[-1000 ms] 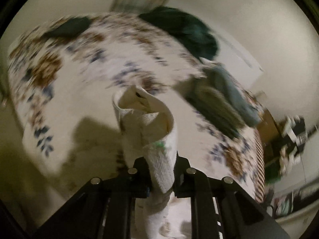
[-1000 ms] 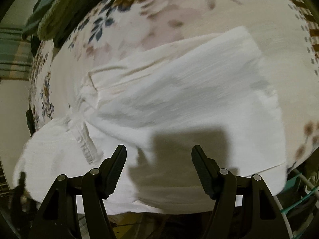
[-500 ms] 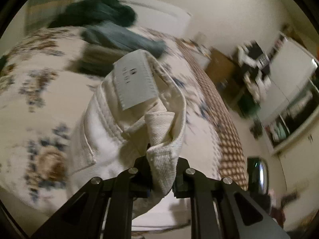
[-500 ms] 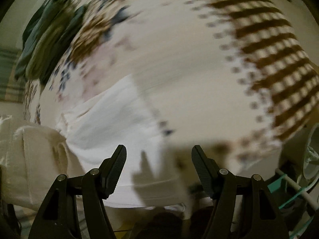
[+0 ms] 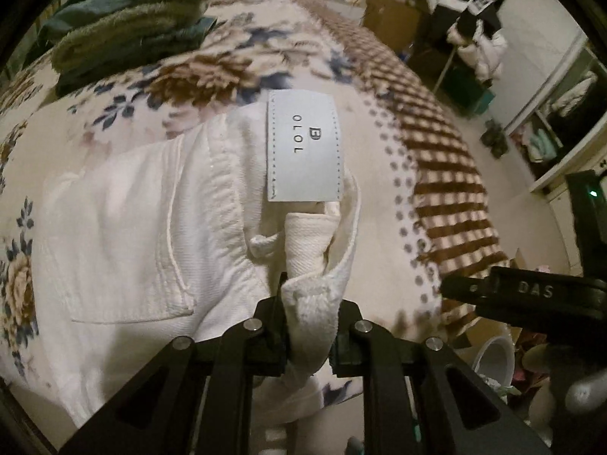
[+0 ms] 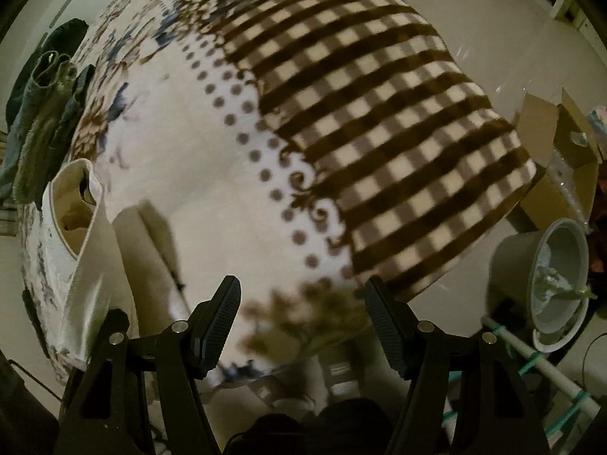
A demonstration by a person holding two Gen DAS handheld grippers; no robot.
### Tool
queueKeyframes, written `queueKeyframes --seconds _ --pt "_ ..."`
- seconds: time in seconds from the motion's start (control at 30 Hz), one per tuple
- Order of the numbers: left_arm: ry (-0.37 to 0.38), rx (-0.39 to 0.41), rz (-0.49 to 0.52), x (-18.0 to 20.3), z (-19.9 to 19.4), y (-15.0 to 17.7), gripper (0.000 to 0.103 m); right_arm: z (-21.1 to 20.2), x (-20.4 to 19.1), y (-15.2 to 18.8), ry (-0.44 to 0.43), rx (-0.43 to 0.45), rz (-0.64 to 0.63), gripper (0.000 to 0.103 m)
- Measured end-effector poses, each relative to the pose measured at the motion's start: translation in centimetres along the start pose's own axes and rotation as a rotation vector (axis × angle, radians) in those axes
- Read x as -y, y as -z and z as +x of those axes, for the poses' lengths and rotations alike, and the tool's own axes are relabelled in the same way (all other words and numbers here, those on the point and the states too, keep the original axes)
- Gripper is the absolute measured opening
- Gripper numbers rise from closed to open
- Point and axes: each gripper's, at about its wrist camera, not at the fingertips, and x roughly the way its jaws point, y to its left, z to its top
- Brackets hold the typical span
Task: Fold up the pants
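The white pants (image 5: 144, 227) lie bunched on the floral blanket (image 5: 212, 72), back pocket up, with a pale label (image 5: 303, 148) at the waistband. My left gripper (image 5: 309, 326) is shut on a fold of the waistband near the bed's front edge. In the right wrist view the pants (image 6: 87, 250) hang lifted at the far left. My right gripper (image 6: 303, 322) is open and empty, above the blanket's dotted and checked part (image 6: 379, 121), to the right of the pants. Part of the right gripper shows in the left wrist view (image 5: 531, 295).
A stack of folded dark green and grey clothes (image 5: 129, 22) sits at the back of the bed, also in the right wrist view (image 6: 45, 106). Beside the bed stand a grey bucket (image 6: 557, 284), a cardboard box (image 6: 561, 140) and shelving with clothes (image 5: 474, 26).
My left gripper swung right with the waistband and lowered it over the blanket. My right gripper moved right, off the pants, onto the checked part of the blanket.
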Motion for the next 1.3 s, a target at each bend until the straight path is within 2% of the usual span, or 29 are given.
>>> queueKeyframes --seconds 0.13,0.17,0.2,0.23,0.27,0.3,0.37,0.47,0.57,0.7,0.83,0.9,0.93,1.0,1.03,1.07,1.17,1.3 --pt "-0.004 -0.077 -0.035 -0.5 -0.1 -0.7 0.021 0.0 -0.1 -0.3 0.007 -0.002 -0.019 0.07" --pt "-0.004 -0.104 -0.043 -0.6 0.0 -0.8 0.028 0.0 -0.3 -0.4 0.002 -0.004 -0.027 0.074" --pt "-0.004 -0.119 -0.046 -0.7 0.0 -1.0 0.042 0.0 -0.7 -0.6 -0.004 -0.006 -0.033 0.078" --pt "-0.004 -0.122 -0.056 -0.9 -0.4 -1.2 0.051 0.0 -1.2 -0.7 -0.016 -0.005 -0.037 0.083" --pt "0.002 -0.116 -0.069 -1.3 -1.2 -1.3 0.069 -0.1 -1.5 -0.8 -0.024 -0.003 -0.04 0.087" --pt "0.017 -0.108 -0.082 -1.7 -1.9 -1.5 0.073 -0.3 -1.8 -0.9 -0.033 0.0 -0.045 0.088" --pt "0.022 -0.099 -0.115 -2.8 -3.5 -1.9 0.074 -0.3 -3.1 -1.4 -0.063 0.005 -0.055 0.096" --pt "0.02 -0.071 -0.185 -5.9 -6.3 -2.4 0.085 -0.4 -4.6 -2.2 -0.159 -0.004 -0.058 0.097" --pt "-0.048 -0.05 -0.249 -10.3 -8.0 -2.5 0.085 0.3 -7.0 -3.0 -0.251 -0.015 -0.087 0.097" --pt "-0.199 -0.101 -0.318 -17.2 -6.6 -2.0 0.085 3.1 -10.5 -3.8 -0.351 -0.086 -0.106 0.097" --pt "-0.253 -0.154 -0.369 -22.1 -4.2 -1.6 0.085 6.7 -13.2 -3.7 -0.373 -0.169 -0.127 0.097" --pt "-0.247 -0.165 -0.382 -23.5 -2.9 -1.6 0.085 7.4 -13.6 -3.6 -0.373 -0.194 -0.133 0.097" --pt "-0.239 -0.176 -0.395 -24.0 -2.2 -1.5 0.085 7.5 -13.7 -3.3 -0.382 -0.194 -0.139 0.096" --pt "-0.214 -0.188 -0.408 -24.5 -1.2 -1.5 0.085 7.2 -13.6 -2.6 -0.387 -0.179 -0.155 0.069" --pt "-0.202 -0.191 -0.418 -24.6 -0.8 -1.4 0.085 7.2 -13.6 -2.1 -0.365 -0.183 -0.169 0.05" --pt "-0.194 -0.19 -0.421 -24.5 -0.7 -1.5 0.085 6.9 -13.6 -1.6 -0.356 -0.172 -0.175 0.039" --pt "-0.178 -0.185 -0.412 -24.1 -0.9 -1.5 0.085 5.0 -13.6 -0.6 -0.336 -0.15 -0.186 0.024" --pt "-0.149 -0.182 -0.399 -23.9 -1.4 -1.8 0.085 1.5 -11.7 0.8 -0.3 -0.151 -0.127 0.021"
